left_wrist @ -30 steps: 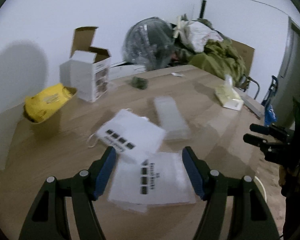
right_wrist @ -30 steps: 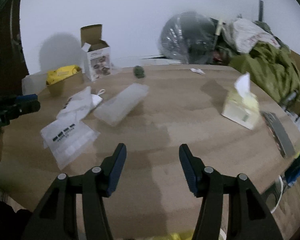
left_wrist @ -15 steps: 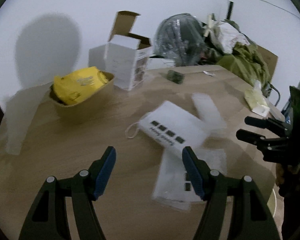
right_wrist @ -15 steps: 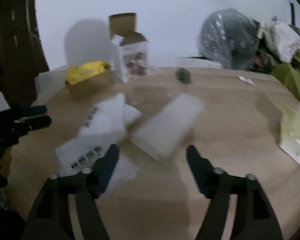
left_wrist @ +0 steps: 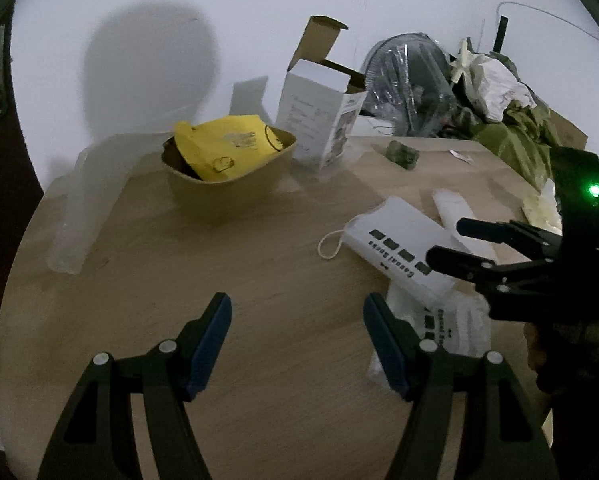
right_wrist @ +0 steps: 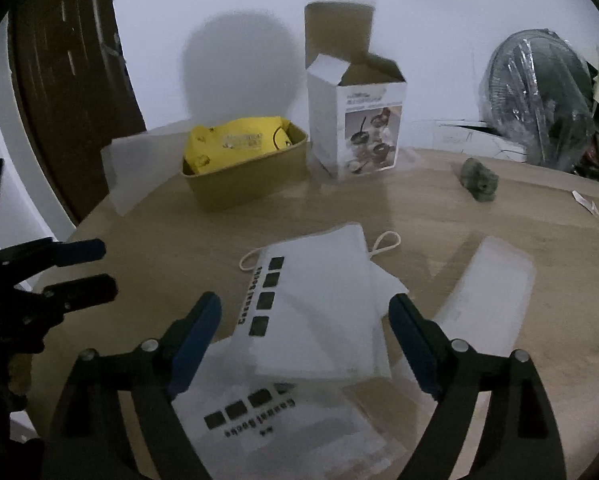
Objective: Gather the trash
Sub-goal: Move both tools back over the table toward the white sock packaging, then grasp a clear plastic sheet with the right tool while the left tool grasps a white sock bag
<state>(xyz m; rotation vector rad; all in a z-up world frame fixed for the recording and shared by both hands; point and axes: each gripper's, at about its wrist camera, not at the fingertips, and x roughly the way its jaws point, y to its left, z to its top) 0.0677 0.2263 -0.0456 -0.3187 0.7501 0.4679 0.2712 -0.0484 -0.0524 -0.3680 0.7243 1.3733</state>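
Sock bags [right_wrist: 319, 292] are lying overlapped on the table [right_wrist: 439, 216], my right gripper [right_wrist: 305, 332] opening above them, grasping nothing; left gripper [left_wrist: 297, 340] hovering spread, empty.

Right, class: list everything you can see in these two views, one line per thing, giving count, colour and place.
Table: one, light wood, under everything.
Sock bags: two, white with black print, overlapping, near edge.
Clear packet: one, translucent, right of the bags.
Bowl: one, tan, far left, holding a yellow packet.
Carton: one, white, open, right of the bowl.
Green lump: one, far side.
Fan: one, plastic-wrapped, behind table.
Clothes pile: green and white, beside the fan.
Left gripper: black with blue pads, open, empty.
Right gripper: same colours, opening above the bags.
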